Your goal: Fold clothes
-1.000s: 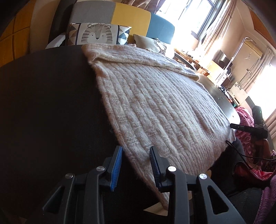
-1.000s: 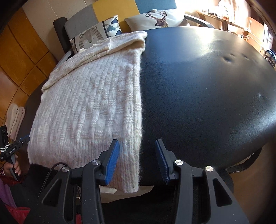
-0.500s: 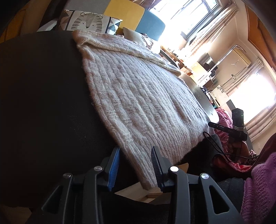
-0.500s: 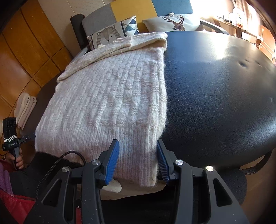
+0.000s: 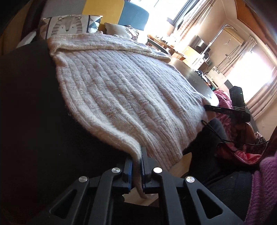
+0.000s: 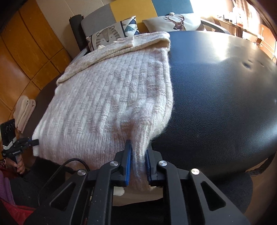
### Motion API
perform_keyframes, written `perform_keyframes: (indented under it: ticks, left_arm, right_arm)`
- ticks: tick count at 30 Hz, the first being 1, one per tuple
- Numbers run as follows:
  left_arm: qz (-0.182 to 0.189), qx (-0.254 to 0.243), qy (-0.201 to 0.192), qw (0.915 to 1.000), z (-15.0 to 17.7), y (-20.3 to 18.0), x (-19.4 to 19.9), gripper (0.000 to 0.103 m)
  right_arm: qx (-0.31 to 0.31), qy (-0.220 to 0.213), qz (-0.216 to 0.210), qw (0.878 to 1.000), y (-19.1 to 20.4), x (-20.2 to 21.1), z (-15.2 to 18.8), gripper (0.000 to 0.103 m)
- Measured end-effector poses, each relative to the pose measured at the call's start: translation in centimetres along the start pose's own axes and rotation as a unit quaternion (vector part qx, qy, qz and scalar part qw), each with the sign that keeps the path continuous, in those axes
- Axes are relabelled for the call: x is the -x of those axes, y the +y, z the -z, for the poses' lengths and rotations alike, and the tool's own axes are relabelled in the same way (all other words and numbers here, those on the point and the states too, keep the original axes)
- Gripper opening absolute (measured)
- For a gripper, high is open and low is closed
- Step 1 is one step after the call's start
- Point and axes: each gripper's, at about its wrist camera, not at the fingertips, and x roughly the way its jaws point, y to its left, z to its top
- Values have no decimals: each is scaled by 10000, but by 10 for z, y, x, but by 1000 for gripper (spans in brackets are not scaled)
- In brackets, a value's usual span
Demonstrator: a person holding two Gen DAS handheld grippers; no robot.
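Cream-white ribbed knit — a sweater (image 6: 110, 97) — lies spread flat over the left half of a black leather-topped table (image 6: 225, 90), its hem hanging just over the near edge. At the far edge a sleeve (image 6: 121, 45) is folded across the body of the garment.

Each hem corner is pinched. The left gripper (image 5: 136, 166) has its blue-padded fingers drawn in narrow on the near left corner of the sweater (image 5: 121, 97), and the fabric rises from the table in a soft ridge toward the pads. The right gripper (image 6: 137, 164) clamps the near right corner in the same way, with a thick fold of knit bunched between its fingers and the edge lifted off the leather.

Beyond the far edge stand a tiger-print cushion (image 6: 107, 37) and a deer-print cushion (image 6: 174, 21) against a grey, yellow and blue sofa back (image 6: 131, 8). A folded beige cloth (image 6: 24, 112) lies at the table's left edge — well apart from the sweater.
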Motion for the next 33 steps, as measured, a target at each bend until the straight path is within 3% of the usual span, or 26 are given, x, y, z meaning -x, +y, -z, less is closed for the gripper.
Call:
perform_keyframes:
  ticks: [3, 7, 10, 20, 26, 30, 33]
  left_arm:
    - [212, -96, -289, 9993, -11, -6, 14, 6]
    - [612, 146, -890, 9940, -25, 0, 46, 6]
    - [672, 255, -1185, 9903, -28, 4, 65, 6]
    - [1294, 563, -1612, 9768, -5, -1, 106, 6]
    - [1674, 775, -1846, 9653, 8, -2, 131, 6]
    - [1866, 973, -2122, 9543, 0, 9, 142, 6]
    - [1922, 1189, -2402, 9440, -21, 26, 139, 6]
  right_arm:
    - [-388, -174, -434, 9982, -7, 7, -10, 15]
    - [-705, -514, -992, 9912, -12, 24, -25, 15]
    - [-712, -700, -1304, 9864, -10, 36, -31, 15]
    - [-341, -808, -1985, 9762, 9, 55, -24, 13]
    - [-497, -1063, -2765, 9538, 9, 79, -2, 13]
    - [-513, -1251, -2846, 9491, 9, 88, -8, 13]
    - [-745, -1384, -2796, 9472, -2, 81, -33, 6]
